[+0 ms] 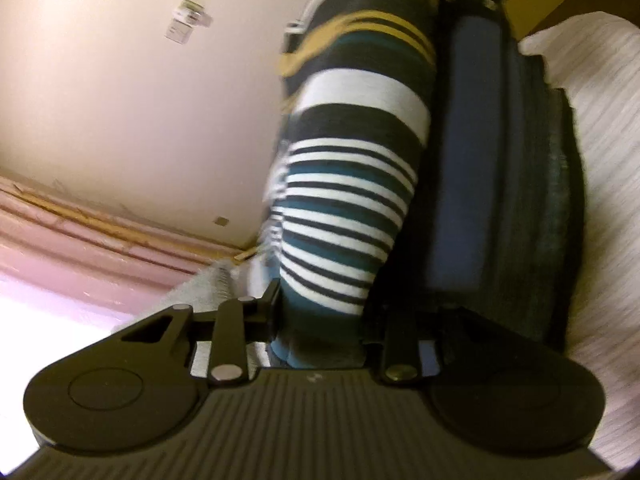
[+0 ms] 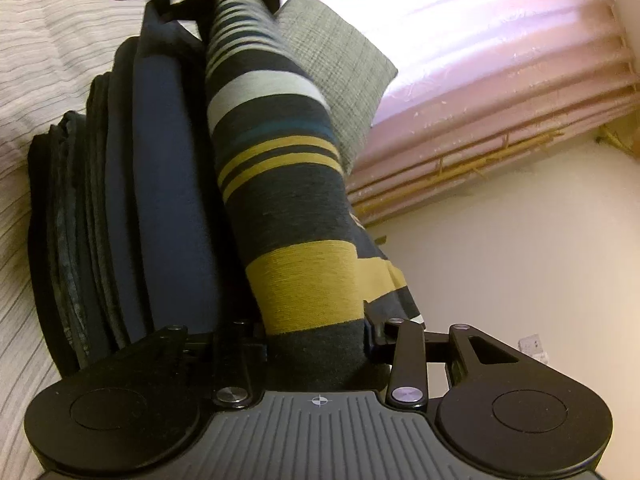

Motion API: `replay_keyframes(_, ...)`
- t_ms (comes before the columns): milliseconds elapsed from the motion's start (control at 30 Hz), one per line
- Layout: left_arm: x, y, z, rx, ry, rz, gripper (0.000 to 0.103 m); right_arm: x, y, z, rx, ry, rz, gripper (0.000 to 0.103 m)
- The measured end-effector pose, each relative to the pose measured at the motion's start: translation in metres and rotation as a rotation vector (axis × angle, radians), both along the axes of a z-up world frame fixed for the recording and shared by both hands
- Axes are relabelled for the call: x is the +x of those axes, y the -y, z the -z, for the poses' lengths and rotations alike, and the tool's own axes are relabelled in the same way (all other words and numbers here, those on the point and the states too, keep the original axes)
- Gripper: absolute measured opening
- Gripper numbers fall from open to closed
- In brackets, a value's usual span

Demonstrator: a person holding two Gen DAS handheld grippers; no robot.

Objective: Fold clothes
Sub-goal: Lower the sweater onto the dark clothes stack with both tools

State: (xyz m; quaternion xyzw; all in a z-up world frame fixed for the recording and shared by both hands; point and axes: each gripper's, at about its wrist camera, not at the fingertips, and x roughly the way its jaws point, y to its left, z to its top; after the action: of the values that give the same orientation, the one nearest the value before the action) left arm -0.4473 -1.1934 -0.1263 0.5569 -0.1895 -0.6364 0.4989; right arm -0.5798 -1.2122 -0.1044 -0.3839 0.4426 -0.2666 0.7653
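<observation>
Both wrist views are dim and warm-toned, with strong fisheye bending and dark vignetting in the corners. Daylight glows through the pink blind (image 2: 480, 52), blown out to white at the lower left in the left wrist view. The striped garment (image 1: 352, 200) is smeared by motion blur, while the folded dark stack (image 2: 120, 208) sinks into shadow, its layers barely separable.

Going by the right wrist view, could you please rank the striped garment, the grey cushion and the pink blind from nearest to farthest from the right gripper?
1. Striped garment: clamped in the right gripper, running forward.
2. Grey cushion: behind the garment, right of it.
3. Pink blind: farthest, by the wall on the right.
</observation>
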Motion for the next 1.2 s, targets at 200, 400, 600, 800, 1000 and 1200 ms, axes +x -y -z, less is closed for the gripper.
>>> replay_keyframes(200,0.004,-0.018,0.018,0.002,-0.012,-0.028,0.026,0.010,-0.001,0.001,-0.027,-0.072,-0.030,0.038)
replay_keyframes(400,0.000,-0.030,0.030,-0.012,-0.038,-0.062,0.026,0.004,0.002,-0.002,-0.008,-0.066,0.008,0.042)
replay_keyframes(600,-0.003,-0.033,0.032,-0.002,-0.024,-0.054,0.027,-0.018,-0.015,-0.009,0.001,-0.020,0.091,0.060)
replay_keyframes(800,-0.005,-0.023,0.034,0.002,-0.023,-0.056,0.027,-0.017,-0.033,-0.027,0.004,0.031,0.109,0.060)
replay_keyframes(1000,-0.009,-0.033,0.042,0.000,-0.021,-0.017,0.027,-0.030,-0.028,0.021,0.084,-0.047,0.153,0.049)
replay_keyframes(1200,-0.004,-0.046,0.040,0.014,-0.046,-0.017,0.031,-0.030,-0.036,0.013,0.104,-0.016,0.191,0.049)
